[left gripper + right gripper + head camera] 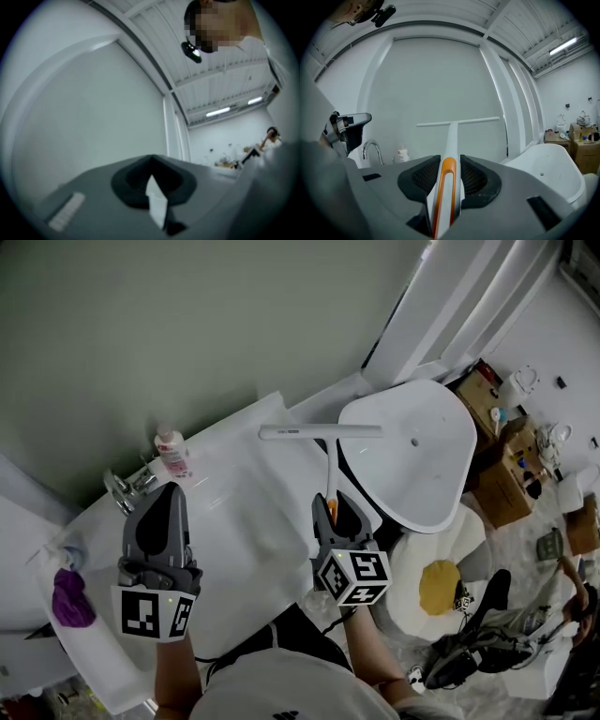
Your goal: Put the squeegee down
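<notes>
1. The right gripper [335,510] [449,165] is clamped on the handle of the white squeegee with the orange inlay [329,463] [453,135]. The handle sits squarely between the jaws. The T-shaped blade points away from the person, held in the air over the far part of the white worktop [248,514].
2. The left gripper [169,495] [151,162] has its jaws together and carries nothing I can name. A pale sliver shows at their seam, and I cannot tell what it is.
3. A good spot for the squeegee looks to be the bare stretch of worktop between the two grippers. That is left of the white oval basin [433,474] and right of the chrome tap [127,489] [370,148].
4. Lower the squeegee level so that blade and handle meet the surface together. Part the jaws only once the handle rests.
5. Keep the blade's left end clear of the small clear bottle with the pink label [172,452] [402,154]. Keep its right end off the basin's sloping rim, where it would likely slide.
6. Draw the gripper straight back along the handle so a jaw does not drag it.
7. Writing: none can be read. The bottle's label is too small, and the gripper cubes carry only black-and-white square patterns.
</notes>
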Tool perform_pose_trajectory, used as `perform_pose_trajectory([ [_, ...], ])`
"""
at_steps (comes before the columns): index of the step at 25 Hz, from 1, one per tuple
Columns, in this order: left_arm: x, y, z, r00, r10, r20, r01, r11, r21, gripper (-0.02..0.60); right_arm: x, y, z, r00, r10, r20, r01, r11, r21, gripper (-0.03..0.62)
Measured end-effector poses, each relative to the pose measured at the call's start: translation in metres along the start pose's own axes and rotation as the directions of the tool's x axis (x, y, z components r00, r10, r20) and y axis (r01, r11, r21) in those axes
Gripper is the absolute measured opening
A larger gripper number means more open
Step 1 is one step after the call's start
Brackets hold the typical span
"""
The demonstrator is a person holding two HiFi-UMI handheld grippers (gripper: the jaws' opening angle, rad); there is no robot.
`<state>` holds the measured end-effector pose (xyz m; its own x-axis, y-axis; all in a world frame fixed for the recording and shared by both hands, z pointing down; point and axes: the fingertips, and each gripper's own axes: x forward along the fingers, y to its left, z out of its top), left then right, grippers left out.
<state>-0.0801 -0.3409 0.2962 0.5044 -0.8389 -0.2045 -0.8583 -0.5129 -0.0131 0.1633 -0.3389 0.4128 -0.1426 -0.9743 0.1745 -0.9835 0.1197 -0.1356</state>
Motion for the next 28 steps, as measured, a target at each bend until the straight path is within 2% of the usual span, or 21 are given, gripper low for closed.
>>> perform_pose_trajectory([
  [10, 0.011, -0.001, -0.011, 0.997, 0.082, -0.017, -0.082, 0.997, 0.006, 0.006, 0.050, -0.007, -0.041, 0.983, 0.100, -0.151, -0.105, 0.994, -0.025, 0.129],
  [28, 0.030, -0.006, -0.020, 0.974, 0.226, -0.033, -0.224, 0.973, 0.049, 0.006, 0.126, -0.022, -0.098, 0.911, 0.233, -0.341, -0.256, 0.966, -0.024, 0.130],
])
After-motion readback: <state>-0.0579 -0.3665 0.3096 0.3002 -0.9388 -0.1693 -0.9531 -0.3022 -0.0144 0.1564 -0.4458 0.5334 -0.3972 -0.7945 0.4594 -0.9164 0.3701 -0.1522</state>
